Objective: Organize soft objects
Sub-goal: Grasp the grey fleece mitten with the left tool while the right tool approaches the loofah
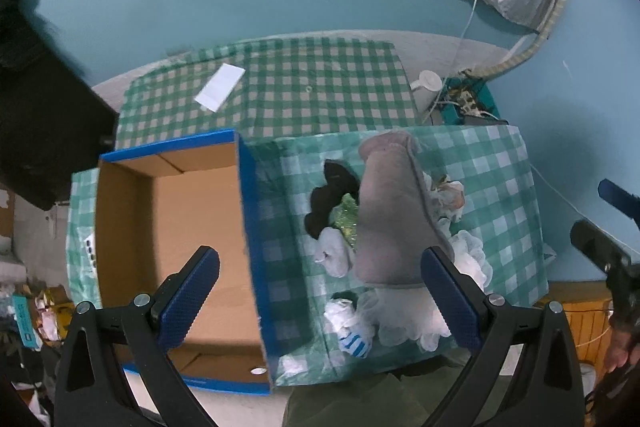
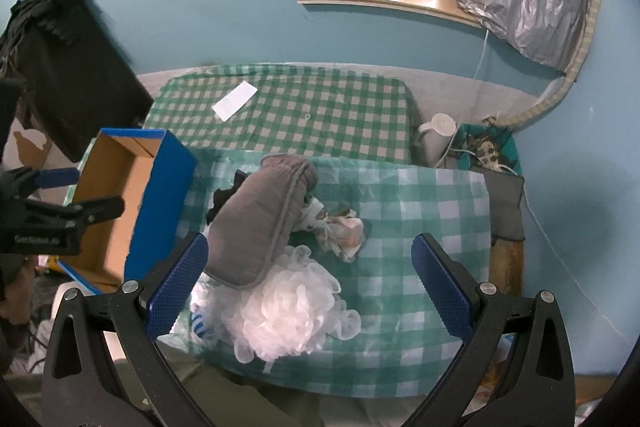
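Blue-padded and spread wide apart, the left gripper [image 1: 320, 295] holds nothing and hangs above the seam between box and pile; the right gripper [image 2: 310, 283], its fingers equally far apart and bare, hovers over the pile itself. Below and to the left of the left gripper sits the open blue-walled cardboard box [image 1: 172, 227], showing nothing inside but bare card floor, and my reading is that it stands hard against the heap so each soft thing needs only a short carry over its near blue wall. That wall is the one edge to clear; the box mouth is broad, so there is ample room to lower into it. Everything rests on the green-and-white checked cloth [image 2: 420, 211], which runs bare to the right of the right gripper, giving free space to approach from that side. Between the left gripper's fingers and just ahead lies the long grey quilted fabric slipper [image 1: 392, 211], draped over the other pieces, so it looks the natural first pick. Directly under the right gripper is the white frilly mesh bath puff [image 2: 292, 311], partly tucked beneath the slipper. Ahead of it sits a crumpled white-and-orange printed cloth [image 2: 344, 229]. Left of the slipper, toward the box, lie a black fabric bundle [image 1: 332, 195], a pale grey sock [image 1: 334, 253] and a blue-striped white sock [image 1: 354, 341].
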